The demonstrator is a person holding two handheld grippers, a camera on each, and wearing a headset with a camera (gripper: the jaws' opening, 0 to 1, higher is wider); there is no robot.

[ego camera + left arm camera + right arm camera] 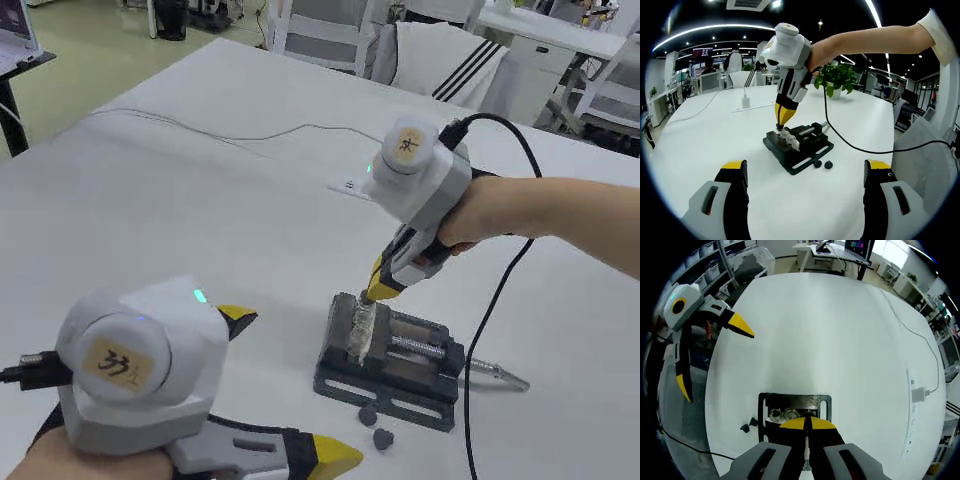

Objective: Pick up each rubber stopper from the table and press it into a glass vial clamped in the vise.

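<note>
Touching the glass vials (360, 330) clamped in the vise (392, 378), right gripper (380, 292) has jaws closed together, left gripper (290, 388) hovers wide open, 2 rubber stoppers (383, 437) lie on table (200, 200) just beside vise.

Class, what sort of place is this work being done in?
Likely an open-plan office or lab: a large white table, a desk with a monitor, ceiling strip lights and a potted plant.
</note>
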